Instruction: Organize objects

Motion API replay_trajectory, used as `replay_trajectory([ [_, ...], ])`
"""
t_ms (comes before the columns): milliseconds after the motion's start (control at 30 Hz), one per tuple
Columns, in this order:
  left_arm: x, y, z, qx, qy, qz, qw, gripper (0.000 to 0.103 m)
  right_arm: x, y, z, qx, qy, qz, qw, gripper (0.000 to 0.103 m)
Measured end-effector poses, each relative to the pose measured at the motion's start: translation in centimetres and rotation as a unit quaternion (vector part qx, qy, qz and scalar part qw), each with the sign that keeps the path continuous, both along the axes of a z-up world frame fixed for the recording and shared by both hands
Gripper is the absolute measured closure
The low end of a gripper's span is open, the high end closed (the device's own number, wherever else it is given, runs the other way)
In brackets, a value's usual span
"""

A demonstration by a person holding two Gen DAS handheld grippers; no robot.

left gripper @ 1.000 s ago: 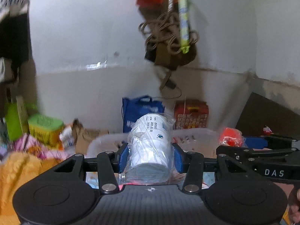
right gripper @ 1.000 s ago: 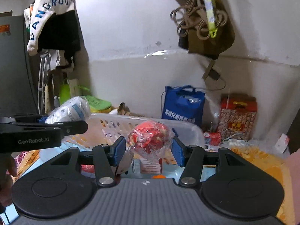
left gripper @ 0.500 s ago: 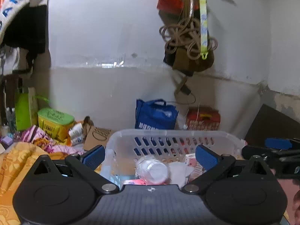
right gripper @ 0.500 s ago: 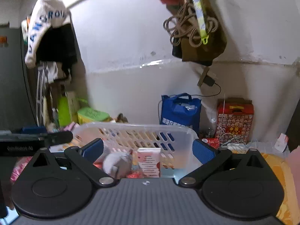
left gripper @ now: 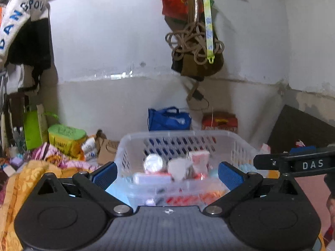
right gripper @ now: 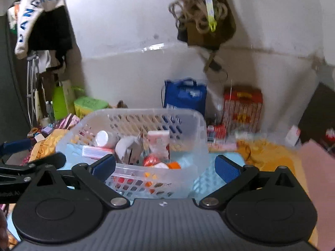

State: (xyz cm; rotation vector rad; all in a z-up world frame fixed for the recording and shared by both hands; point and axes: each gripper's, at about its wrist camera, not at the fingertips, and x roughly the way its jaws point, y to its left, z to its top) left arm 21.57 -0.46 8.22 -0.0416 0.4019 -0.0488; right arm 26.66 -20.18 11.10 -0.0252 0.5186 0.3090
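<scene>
The left gripper is held with its jaws spread wide, and nothing is gripped or touched by its blue pads. The right gripper is likewise spread wide and empty. Both are held before the near edge of a clear plastic basket, which is seen between the fingers in both views.

Inside the basket, a wrapped stack of white cups is seen lying toward the left wall, beside a grey crumpled item and a pink-and-white carton near the middle. A red wrapped bundle is seen against the near wall. A blue bag and a red box are set against the wall behind the basket.
</scene>
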Motion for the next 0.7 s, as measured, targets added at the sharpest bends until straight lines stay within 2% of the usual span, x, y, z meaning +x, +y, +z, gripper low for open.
replay_trajectory([
  [167,-0.4,0.3,-0.3,-0.006,0.015,0.003,0.9999,0.000,-1.3,-1.0,-0.2,0.026,-0.011,0.020,0.999,0.000],
  [267,-0.3,0.9,-0.6,-0.027,0.021,0.004,0.9994,0.000,-1.7,-1.1,-0.3,0.036,-0.020,0.026,0.999,0.000],
  [400,0.1,1.1,-1.0,-0.027,0.027,0.017,0.9991,0.000,-1.1,-0.5,-0.3,0.015,-0.025,0.019,0.999,0.000],
  [533,0.4,1.4,-1.0,-0.031,0.029,0.020,0.9989,0.000,-0.2,-0.2,-0.5,0.011,-0.016,0.025,1.000,0.000],
  [633,0.5,1.6,-1.2,-0.022,0.031,0.027,0.9989,0.000,0.7,-0.5,-0.9,0.030,0.004,0.020,0.999,0.000],
  [700,0.6,1.8,-1.4,-0.018,0.033,0.028,0.9989,0.000,0.6,-0.8,-1.4,0.036,-0.001,0.016,0.999,0.000],
])
